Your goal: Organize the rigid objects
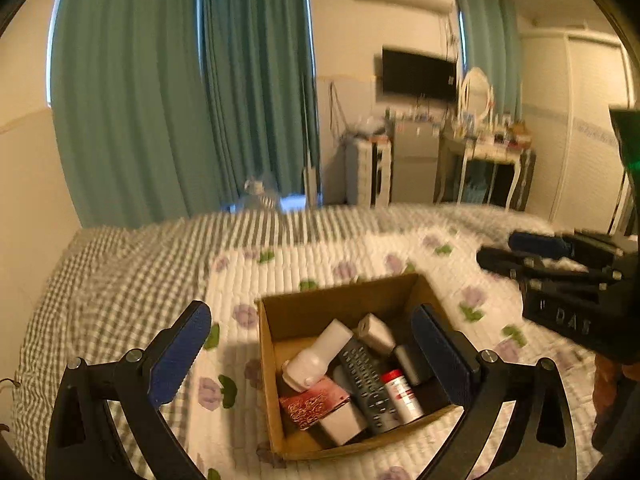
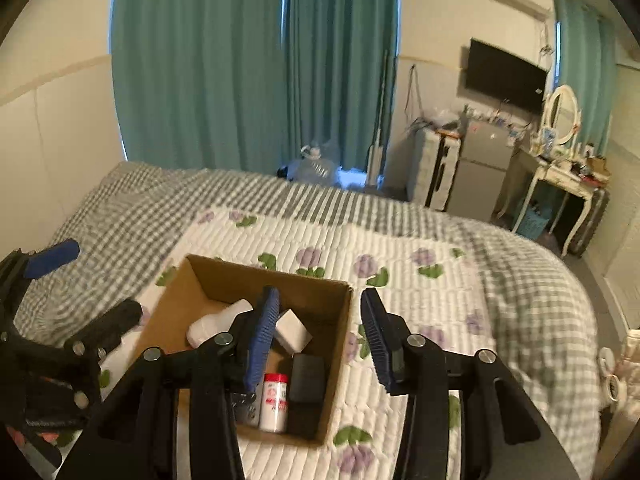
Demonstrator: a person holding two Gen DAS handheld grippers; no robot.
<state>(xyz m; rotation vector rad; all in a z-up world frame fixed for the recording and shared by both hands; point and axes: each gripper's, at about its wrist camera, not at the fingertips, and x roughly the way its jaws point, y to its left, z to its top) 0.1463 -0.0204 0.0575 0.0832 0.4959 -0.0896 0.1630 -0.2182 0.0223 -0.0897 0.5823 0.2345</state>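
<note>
Brown corrugated cardboard box (image 1: 280, 320) is sitting open-topped on a white quilted bedspread with purple flowers (image 1: 320, 256), and the sorted items are lying inside it: a white plastic bottle-shaped object (image 1: 320, 354), a dark grey remote control with rows of buttons (image 1: 366, 384), a small white cylindrical bottle with a red cap and a red-printed label too blurred to read (image 1: 402, 396), a white rectangular block (image 1: 374, 334), a black rectangular case (image 2: 306, 384) and a red patterned packet (image 1: 314, 402). The left gripper (image 1: 310, 354) is hovering above the box with its blue-padded jaws standing wide apart and gripping nothing. The right gripper (image 2: 320, 340) is hanging over the box's right wall, its jaws partly open and empty. Raised letters on the right gripper's black body are reading roughly "DAS", though blur is leaving them uncertain.
</note>
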